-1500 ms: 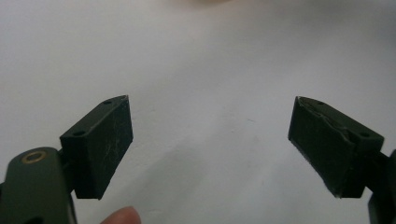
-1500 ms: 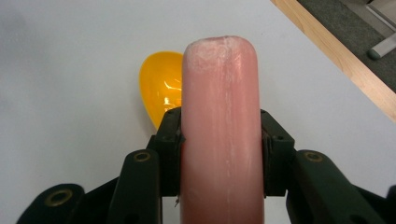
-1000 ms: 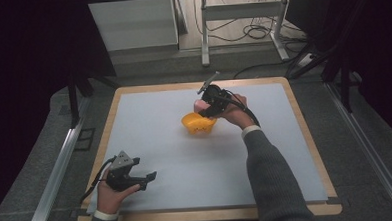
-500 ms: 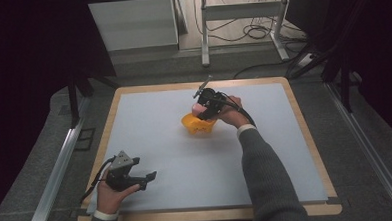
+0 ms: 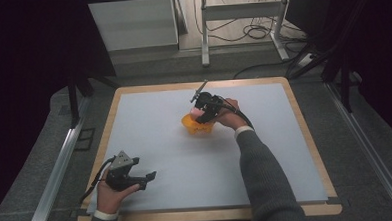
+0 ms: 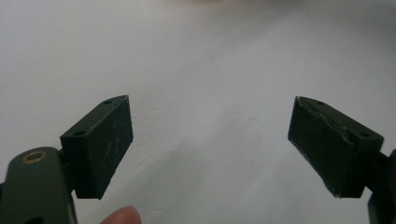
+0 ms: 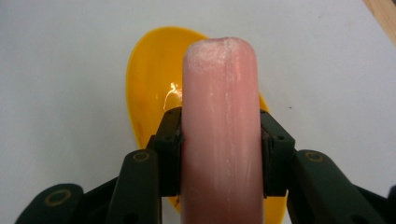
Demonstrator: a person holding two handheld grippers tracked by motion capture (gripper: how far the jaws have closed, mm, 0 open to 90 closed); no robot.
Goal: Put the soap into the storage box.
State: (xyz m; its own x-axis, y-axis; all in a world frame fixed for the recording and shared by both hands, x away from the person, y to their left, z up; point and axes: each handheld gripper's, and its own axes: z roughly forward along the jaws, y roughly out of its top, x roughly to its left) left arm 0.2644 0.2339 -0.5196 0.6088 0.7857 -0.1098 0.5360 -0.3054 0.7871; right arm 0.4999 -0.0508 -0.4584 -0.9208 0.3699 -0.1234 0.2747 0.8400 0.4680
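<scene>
A yellow bowl (image 5: pixel 197 124) (image 7: pixel 149 84) sits on the white table top near its middle. My right gripper (image 5: pixel 200 116) (image 7: pixel 219 144) hangs just over it, shut on a pink rounded cylinder (image 7: pixel 220 121) (image 5: pixel 198 112), like a sausage, whose blunt end points out over the bowl. The pads press on both sides of the cylinder. My left gripper (image 5: pixel 148 178) (image 6: pixel 210 144) rests low at the front left of the table, jaws wide open with only bare table between its pads (image 6: pixel 109 140).
The white mat (image 5: pixel 154 117) lies on a wooden-edged board (image 5: pixel 305 131). Metal rails (image 5: pixel 56 171) run along both sides of the table. Cables and a metal frame (image 5: pixel 240 18) stand on the floor beyond the far edge.
My right gripper has sunk with the pink cylinder and now sits close over the yellow bowl. The left gripper has stayed put.
</scene>
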